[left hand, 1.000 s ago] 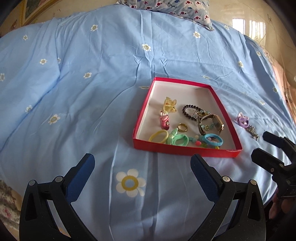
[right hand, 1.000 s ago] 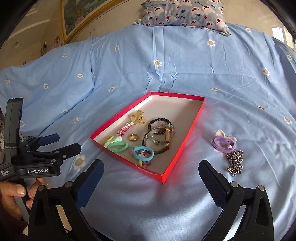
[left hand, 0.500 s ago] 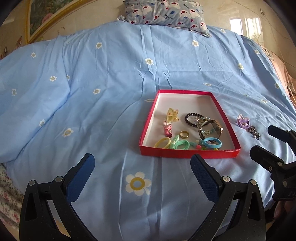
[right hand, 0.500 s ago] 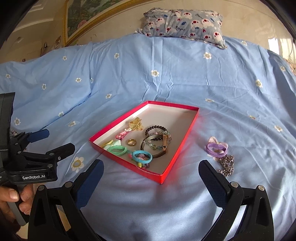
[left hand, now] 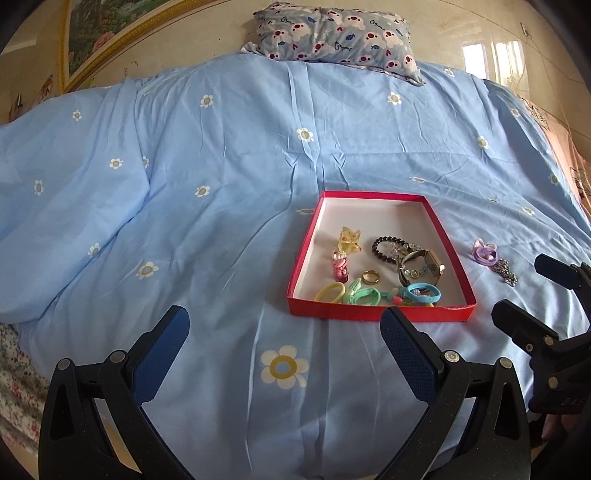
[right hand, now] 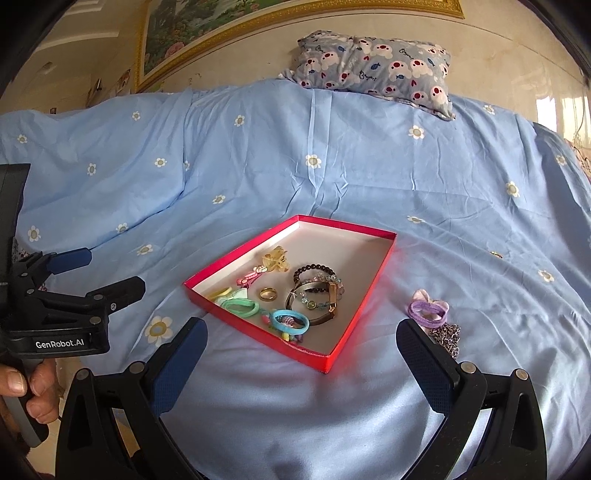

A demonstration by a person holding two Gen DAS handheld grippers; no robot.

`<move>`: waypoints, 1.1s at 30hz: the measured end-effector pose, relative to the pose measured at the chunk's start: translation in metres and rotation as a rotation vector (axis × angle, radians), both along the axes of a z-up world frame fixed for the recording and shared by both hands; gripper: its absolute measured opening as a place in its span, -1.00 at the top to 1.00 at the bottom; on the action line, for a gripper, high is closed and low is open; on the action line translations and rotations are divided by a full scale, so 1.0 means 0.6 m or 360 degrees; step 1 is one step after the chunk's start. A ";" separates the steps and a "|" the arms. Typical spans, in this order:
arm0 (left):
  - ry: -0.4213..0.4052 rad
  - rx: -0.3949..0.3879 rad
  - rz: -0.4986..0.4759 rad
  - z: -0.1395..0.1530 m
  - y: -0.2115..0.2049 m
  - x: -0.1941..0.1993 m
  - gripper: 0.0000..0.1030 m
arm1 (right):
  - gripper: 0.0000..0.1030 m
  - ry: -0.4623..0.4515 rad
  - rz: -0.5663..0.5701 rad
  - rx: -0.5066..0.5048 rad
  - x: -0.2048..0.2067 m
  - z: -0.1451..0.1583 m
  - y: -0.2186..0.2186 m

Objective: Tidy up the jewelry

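Observation:
A shallow red box (left hand: 373,314) (right hand: 364,291) lies on the blue bedspread. It holds hair ties, a gold ring (left hand: 370,276) (right hand: 268,293), a dark bead bracelet, a watch and small clips. A purple hair tie (left hand: 485,253) (right hand: 427,309) and a silver chain (left hand: 504,271) (right hand: 446,335) lie on the sheet right of the box. My left gripper (left hand: 284,332) is open and empty, in front of the box. My right gripper (right hand: 301,345) is open and empty, near the box's front corner. Each gripper shows at the edge of the other's view.
A patterned pillow (left hand: 338,31) (right hand: 376,68) rests at the head of the bed against the wall. A gold-framed picture (right hand: 258,22) hangs above. The bed's near edge runs under both grippers.
Both grippers have drawn back and tilted up from the box, so more of the bed, pillow and wall shows. Both stayed open. Nothing on the bed moved.

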State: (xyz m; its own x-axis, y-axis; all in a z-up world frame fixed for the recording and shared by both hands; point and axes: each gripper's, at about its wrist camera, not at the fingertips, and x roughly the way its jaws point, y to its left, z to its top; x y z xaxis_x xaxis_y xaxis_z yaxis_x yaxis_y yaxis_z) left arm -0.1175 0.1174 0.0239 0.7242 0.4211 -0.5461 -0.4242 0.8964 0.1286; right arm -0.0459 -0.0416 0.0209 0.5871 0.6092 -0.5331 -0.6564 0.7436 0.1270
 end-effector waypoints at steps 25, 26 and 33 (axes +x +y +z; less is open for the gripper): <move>0.0042 -0.0025 -0.0022 -0.010 -0.003 0.008 -1.00 | -1.00 0.0060 0.0003 -0.0001 0.008 -0.010 -0.002; 0.0044 -0.0025 -0.0021 -0.012 -0.003 0.008 -1.00 | -1.00 0.0062 0.0003 -0.0002 0.008 -0.010 -0.002; 0.0051 -0.0025 -0.0025 -0.014 -0.008 0.007 -1.00 | -1.00 0.0068 0.0009 -0.0008 0.008 -0.013 -0.001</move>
